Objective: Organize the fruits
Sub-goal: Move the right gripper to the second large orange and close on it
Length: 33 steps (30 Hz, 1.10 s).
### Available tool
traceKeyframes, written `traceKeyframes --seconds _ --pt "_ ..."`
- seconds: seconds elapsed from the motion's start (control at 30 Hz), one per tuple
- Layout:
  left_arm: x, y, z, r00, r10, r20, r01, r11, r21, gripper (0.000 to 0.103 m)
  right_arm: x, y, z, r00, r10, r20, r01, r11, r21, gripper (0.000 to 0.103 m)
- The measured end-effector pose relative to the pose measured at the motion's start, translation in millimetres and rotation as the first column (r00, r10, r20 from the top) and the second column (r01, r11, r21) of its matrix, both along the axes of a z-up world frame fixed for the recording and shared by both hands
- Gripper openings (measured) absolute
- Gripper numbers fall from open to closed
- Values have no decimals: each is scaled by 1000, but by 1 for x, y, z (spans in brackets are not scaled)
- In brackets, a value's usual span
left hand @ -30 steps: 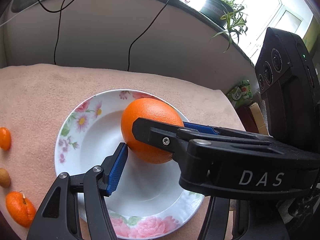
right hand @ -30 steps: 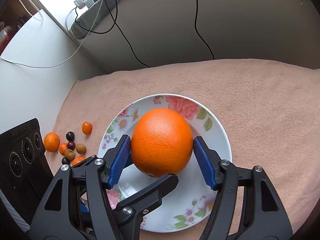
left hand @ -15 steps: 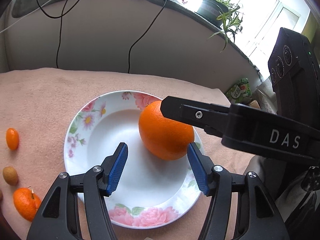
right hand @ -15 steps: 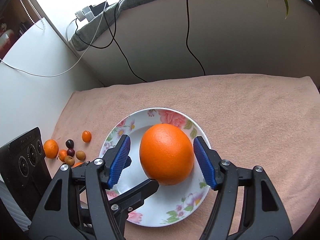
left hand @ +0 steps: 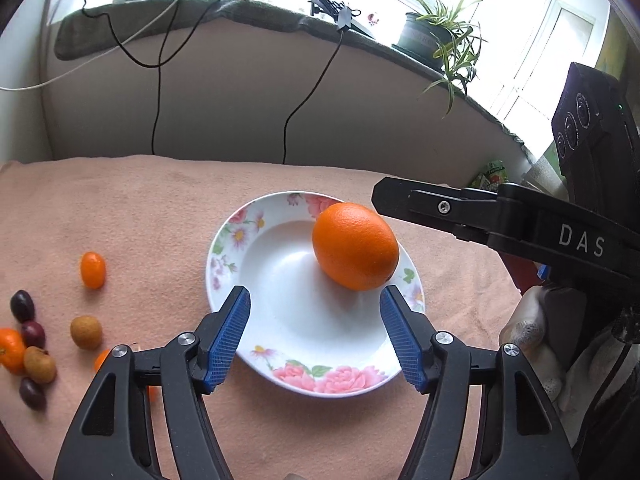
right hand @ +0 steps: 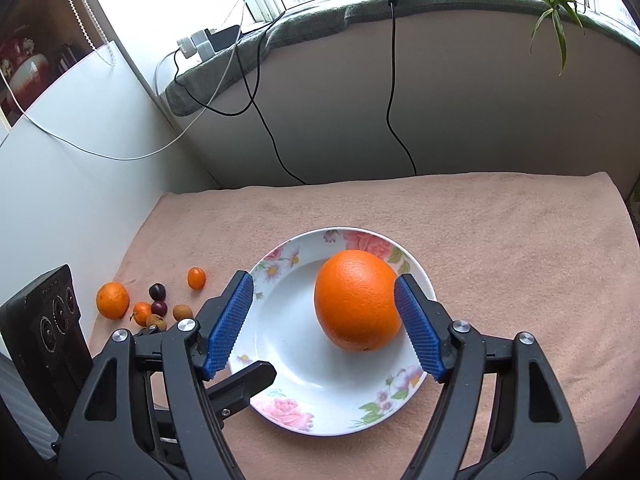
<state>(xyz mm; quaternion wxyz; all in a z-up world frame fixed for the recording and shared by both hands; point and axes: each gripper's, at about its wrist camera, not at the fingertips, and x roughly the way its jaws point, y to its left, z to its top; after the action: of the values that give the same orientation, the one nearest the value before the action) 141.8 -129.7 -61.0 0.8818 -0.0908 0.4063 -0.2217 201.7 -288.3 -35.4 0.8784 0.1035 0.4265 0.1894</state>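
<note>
One large orange [right hand: 357,300], one floral plate [right hand: 416,280], one kumquat [right hand: 196,278], two mandarins [right hand: 113,300], three dark plums [left hand: 22,305], two longans [left hand: 85,332]

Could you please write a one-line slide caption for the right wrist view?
Open right gripper above a floral plate holding a large orange, small fruits scattered to the left.

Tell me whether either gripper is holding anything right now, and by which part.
Nothing is held. The left gripper and right gripper are both open, and the orange rests free on the floral plate.
</note>
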Motion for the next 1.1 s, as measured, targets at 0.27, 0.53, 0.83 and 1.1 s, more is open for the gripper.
traceKeyframes --seconds 0.27,0.53,0.83,1.1 --pt "-23 27 12 997 47 54 -48 999 19 76 -15 14 9 999 23 25 -23 1000 13 87" --pt "-50 59 23 985 136 104 -142 988 56 81 -24 40 16 996 78 35 -79 997 23 87" --pt "-78 116 26 942 311 124 -320 945 66 81 -25 80 18 988 144 48 -145 989 31 87" --pt "-100 167 21 897 424 127 -434 899 65 81 -23 138 20 961 272 56 -272 962 -3 87"
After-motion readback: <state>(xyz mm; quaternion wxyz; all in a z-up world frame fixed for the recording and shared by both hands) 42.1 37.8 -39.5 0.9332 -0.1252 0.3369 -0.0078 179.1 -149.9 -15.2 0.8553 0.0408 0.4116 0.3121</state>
